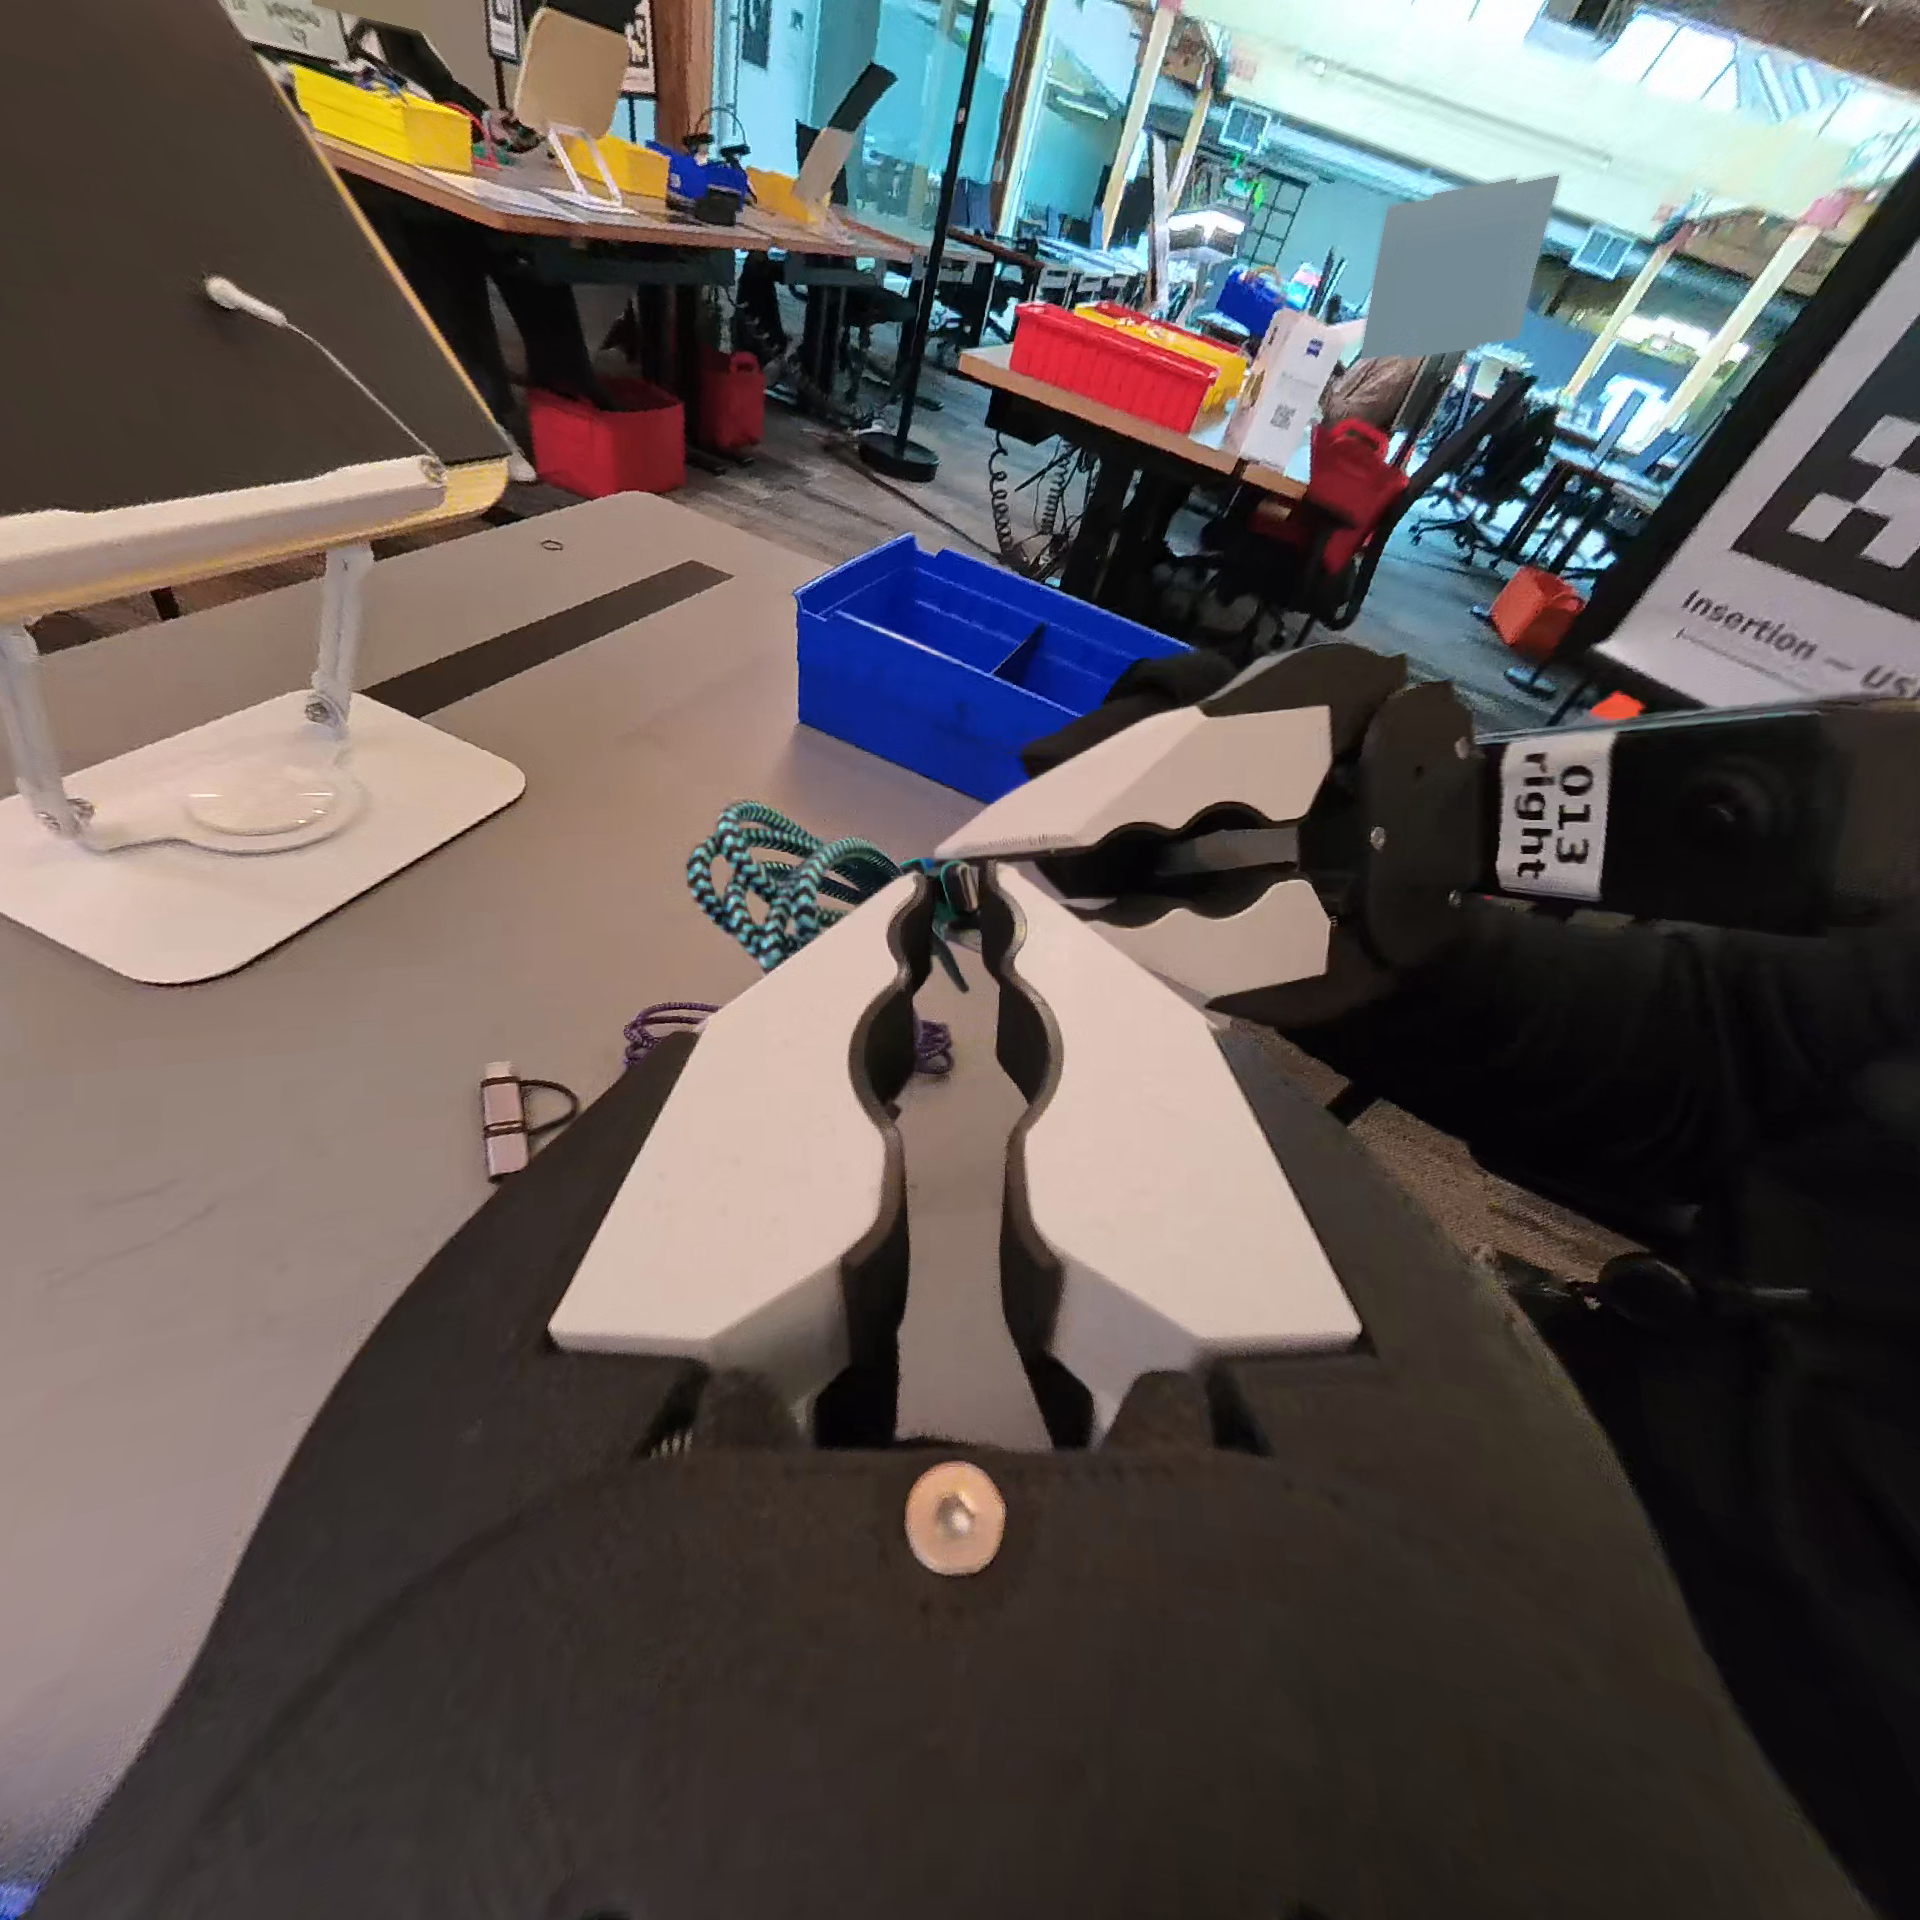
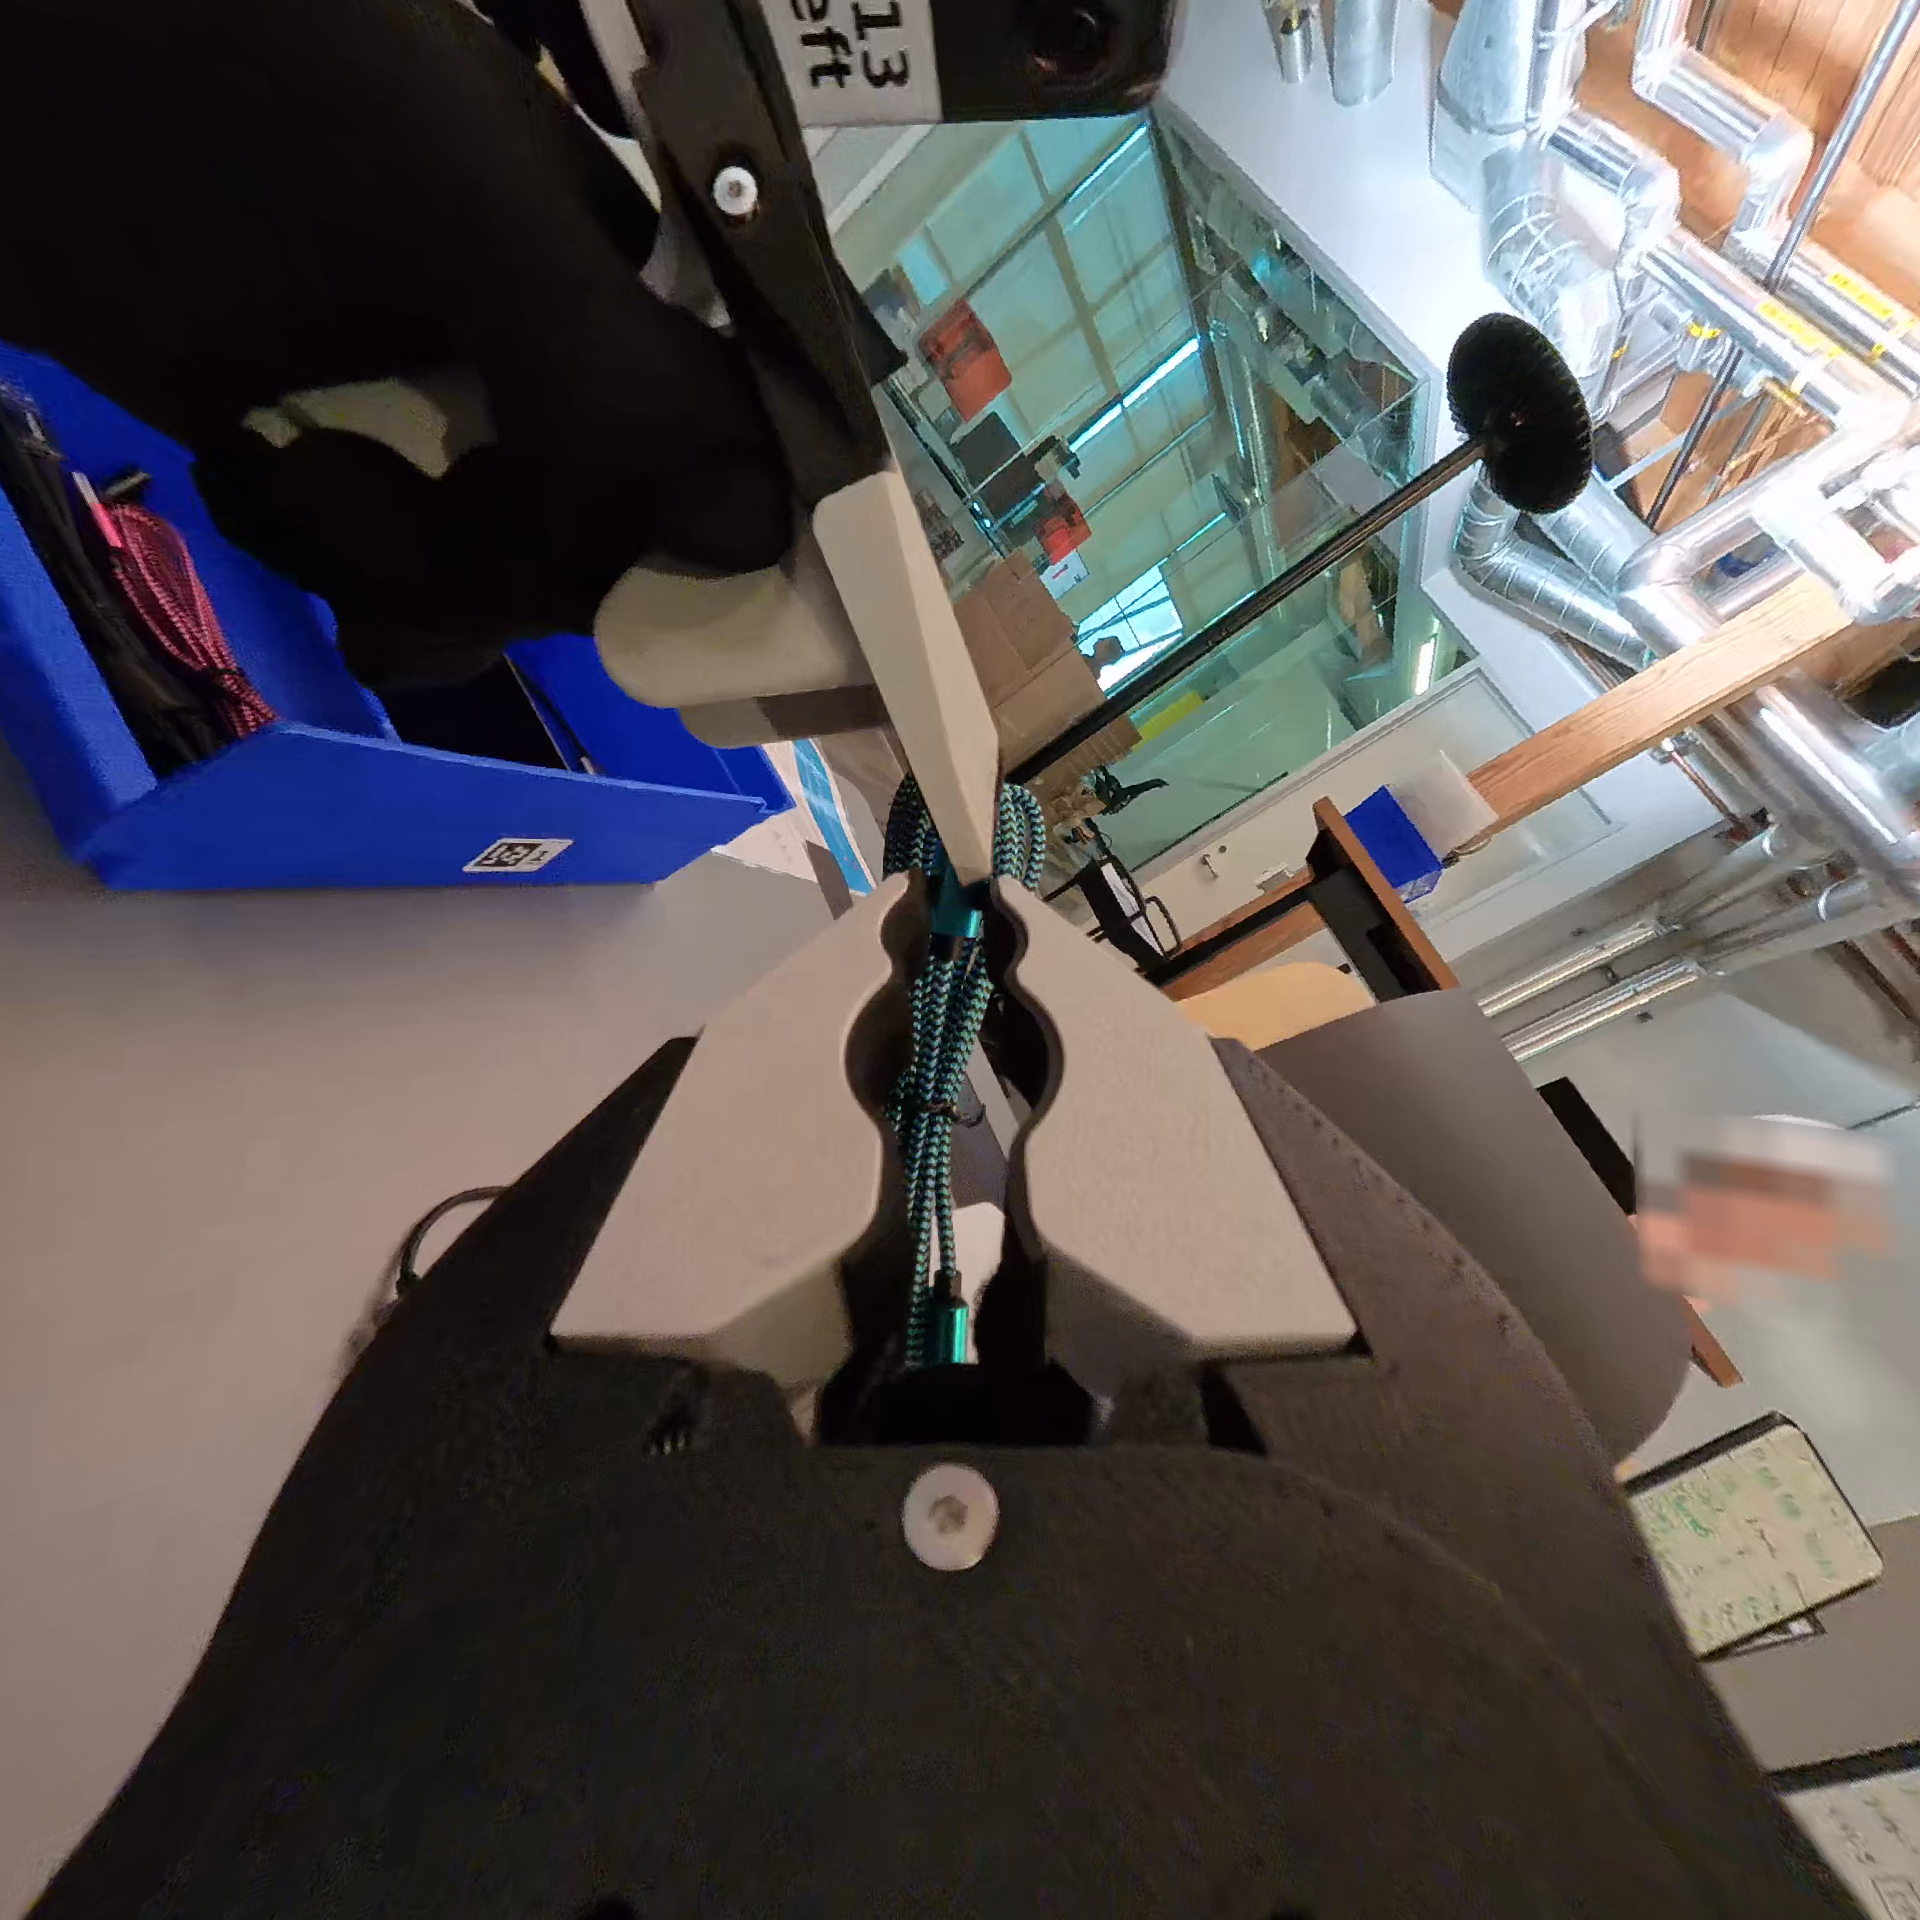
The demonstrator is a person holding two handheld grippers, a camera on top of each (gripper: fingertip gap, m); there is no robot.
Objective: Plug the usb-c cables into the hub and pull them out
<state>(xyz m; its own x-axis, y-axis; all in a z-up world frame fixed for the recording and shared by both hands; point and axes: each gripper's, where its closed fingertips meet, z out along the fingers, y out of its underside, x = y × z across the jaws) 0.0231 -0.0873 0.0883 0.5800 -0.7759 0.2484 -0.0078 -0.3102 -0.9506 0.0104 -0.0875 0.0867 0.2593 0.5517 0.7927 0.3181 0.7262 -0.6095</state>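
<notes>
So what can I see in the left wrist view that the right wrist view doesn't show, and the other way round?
Only the left wrist view shows the white stand, a purple cable and a small silver adapter on the grey table. Only the right wrist view shows a red braided cable lying inside the blue bin, and the teal cable's second plug hanging between the right gripper's fingers. Both show the teal braided cable, the bin, and the left gripper meeting the right one at the cable's plug.
</notes>
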